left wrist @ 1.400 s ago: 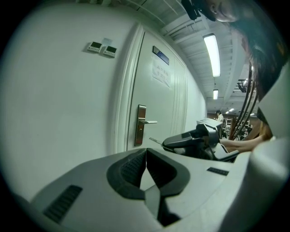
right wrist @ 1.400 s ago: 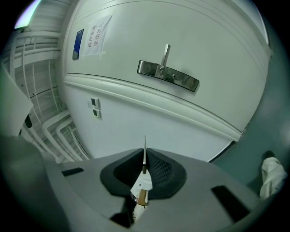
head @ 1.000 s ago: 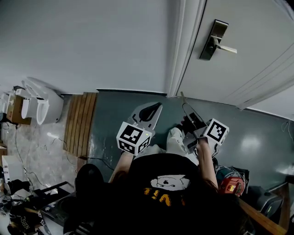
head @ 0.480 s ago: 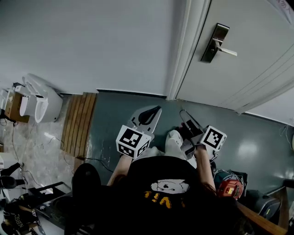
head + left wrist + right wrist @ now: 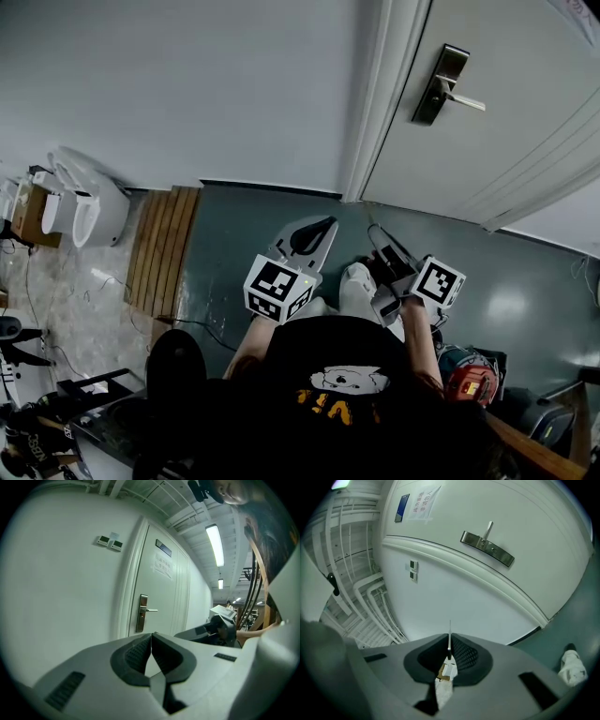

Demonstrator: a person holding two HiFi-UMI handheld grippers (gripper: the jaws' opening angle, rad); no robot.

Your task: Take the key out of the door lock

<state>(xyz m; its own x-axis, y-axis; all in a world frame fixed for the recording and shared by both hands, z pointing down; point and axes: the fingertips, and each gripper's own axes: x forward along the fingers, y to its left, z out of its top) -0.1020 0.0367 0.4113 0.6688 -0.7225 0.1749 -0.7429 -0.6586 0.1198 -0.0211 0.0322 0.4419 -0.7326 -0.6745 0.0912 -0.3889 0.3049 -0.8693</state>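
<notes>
The white door (image 5: 506, 122) carries a metal lock plate with a lever handle (image 5: 441, 86), also seen in the left gripper view (image 5: 142, 613) and the right gripper view (image 5: 487, 549). Both grippers are held low, well away from the lock. My right gripper (image 5: 450, 638) is shut on the key (image 5: 449, 646); its thin blade sticks out past the pads and a pale tag (image 5: 445, 674) hangs behind. In the head view the right gripper (image 5: 382, 246) points up-left. My left gripper (image 5: 314, 229) (image 5: 151, 639) is shut with nothing between its pads.
A door frame (image 5: 370, 103) runs left of the door, beside a plain white wall. A wooden slat mat (image 5: 164, 248) and a white toilet (image 5: 89, 211) lie on the left. The person's white shoe (image 5: 356, 286) is below the grippers. A red tool (image 5: 469, 380) sits at lower right.
Both grippers stay almost where they were, with the key still in the right one. The head view has shifted slightly.
</notes>
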